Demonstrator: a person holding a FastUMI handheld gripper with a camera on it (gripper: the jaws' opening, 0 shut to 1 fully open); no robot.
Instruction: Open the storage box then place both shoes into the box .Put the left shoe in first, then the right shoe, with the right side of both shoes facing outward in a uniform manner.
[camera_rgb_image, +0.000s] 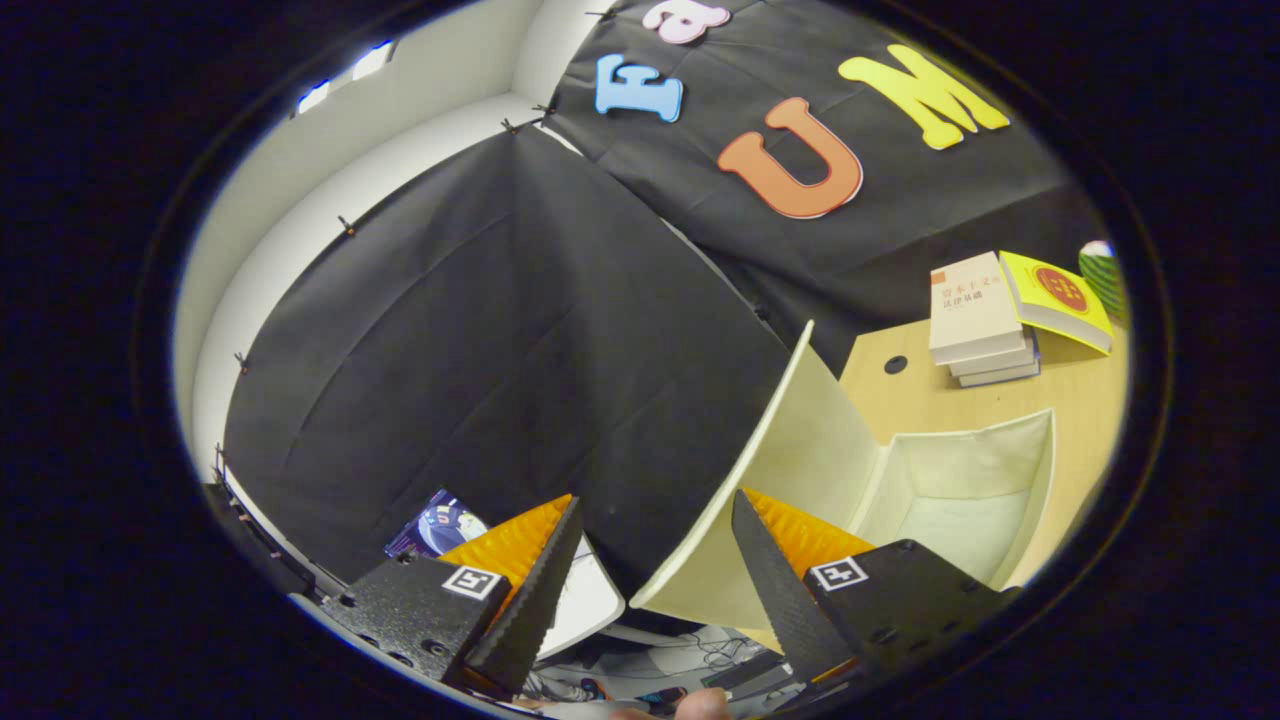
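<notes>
The cream storage box stands open on the wooden table, and its inside holds nothing that I can see. Its lid is swung up and leans away from the box. My gripper is open with its fingers wide apart. The lid's free edge and lower corner lie in the gap between the fingers, close to the right finger. Neither finger presses on the lid.
A stack of pale books with a yellow book leaning on it sits on the table beyond the box, beside a green striped object. A round hole marks the tabletop. Black cloth walls stand behind. A fingertip shows below the fingers.
</notes>
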